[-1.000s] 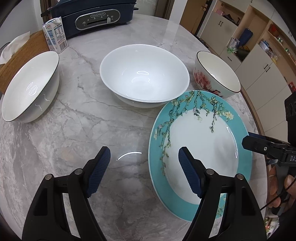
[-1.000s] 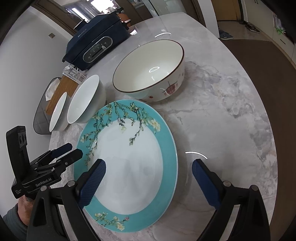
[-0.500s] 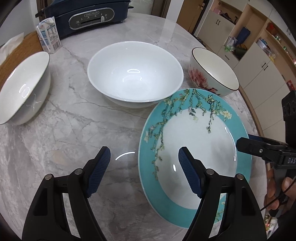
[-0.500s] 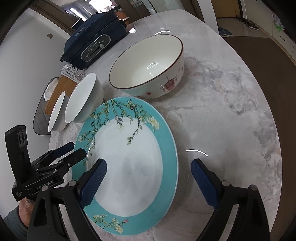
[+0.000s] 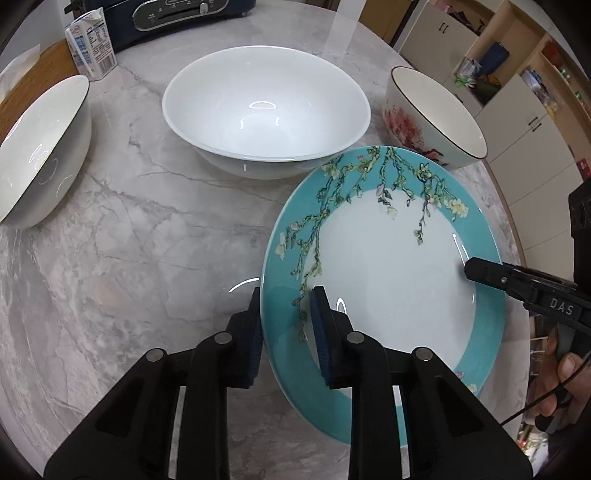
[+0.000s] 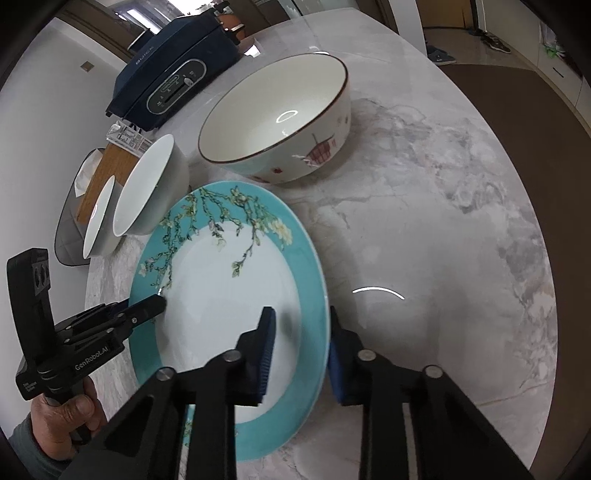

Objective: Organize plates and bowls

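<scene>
Both tongs are closing on the teal floral plate (image 5: 388, 266) from opposite sides of its rim. Left tongs (image 5: 286, 328) are sitting lower centre of the left wrist view, blue pads (image 5: 320, 332) straddling the plate's near-left rim, one pad under the edge and one on top over the branch pattern; they look pressed onto the rim. Right tongs (image 6: 299, 354) are sitting lower centre of the right wrist view, one pad on the white well side and the other outside the teal rim, also clamping on it. The plate is lying on the marble tabletop (image 5: 129, 240), at right of centre in the left view and left of centre in the right view, and whether it is lifting off I cannot tell. The plain white bowl (image 5: 266, 110) is standing upper centre of the left view, just behind the plate, the plate's far rim overlapping it in the frame. The flower-painted bowl with dark rim (image 5: 432, 122) is standing at upper right, near the plate's far edge. Another white bowl with a thin dark rim (image 5: 40, 147) is standing at far left, well apart. A milk carton (image 5: 90, 44) and a dark blue appliance (image 5: 177, 14) are standing along the top edge. A hand (image 6: 62, 424) is gripping the left handle at lower left of the right view.
</scene>
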`<state>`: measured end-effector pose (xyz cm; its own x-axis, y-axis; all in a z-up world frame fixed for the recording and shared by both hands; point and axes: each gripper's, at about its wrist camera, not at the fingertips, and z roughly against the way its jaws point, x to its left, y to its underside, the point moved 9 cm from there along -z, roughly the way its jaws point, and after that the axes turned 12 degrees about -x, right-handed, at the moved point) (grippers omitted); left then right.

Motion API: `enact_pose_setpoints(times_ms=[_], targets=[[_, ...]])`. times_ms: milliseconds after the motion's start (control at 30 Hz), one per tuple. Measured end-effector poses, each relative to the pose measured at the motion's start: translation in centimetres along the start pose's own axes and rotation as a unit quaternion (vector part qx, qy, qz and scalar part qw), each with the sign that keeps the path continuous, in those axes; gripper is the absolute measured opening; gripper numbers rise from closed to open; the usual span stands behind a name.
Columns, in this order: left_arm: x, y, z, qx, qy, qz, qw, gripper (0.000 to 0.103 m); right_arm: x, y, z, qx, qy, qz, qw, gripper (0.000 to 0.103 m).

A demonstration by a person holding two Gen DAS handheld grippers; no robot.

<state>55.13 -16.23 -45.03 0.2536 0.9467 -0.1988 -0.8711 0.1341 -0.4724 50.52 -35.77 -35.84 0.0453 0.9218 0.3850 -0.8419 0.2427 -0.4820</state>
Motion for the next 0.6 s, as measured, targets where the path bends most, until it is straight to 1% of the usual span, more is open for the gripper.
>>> enact_pose_setpoints(times_ms=[33,67,333,467,600], targets=[[0.0,0.0,0.0,0.001,0.001,0.003,1.0,0.022,-0.3,0.0,0.0,0.002,0.002,-0.004,1.0,0.015],[0.0,0.0,0.0,0.002,0.0,0.003,1.0,0.022,-0.4,0.1,0.0,0.003,-0.003,-0.01,1.0,0.015],[0.4,0.1,0.7,0.011,-0.007,-0.001,0.9999,0.02,-0.3,0.2,0.0,0.004,0.009,-0.009,1.0,0.015],[0.5,0.1,1.7,0.007,-0.006,0.005,0.9999,0.018,-0.2,0.4,0.3,0.009,0.011,-0.016,1.0,0.015],[0.3,-0.3,3.7,-0.008,-0.01,-0.004,0.9999,0.018,0.0,0.4,1.6,0.002,0.015,-0.018,1.0,0.013]])
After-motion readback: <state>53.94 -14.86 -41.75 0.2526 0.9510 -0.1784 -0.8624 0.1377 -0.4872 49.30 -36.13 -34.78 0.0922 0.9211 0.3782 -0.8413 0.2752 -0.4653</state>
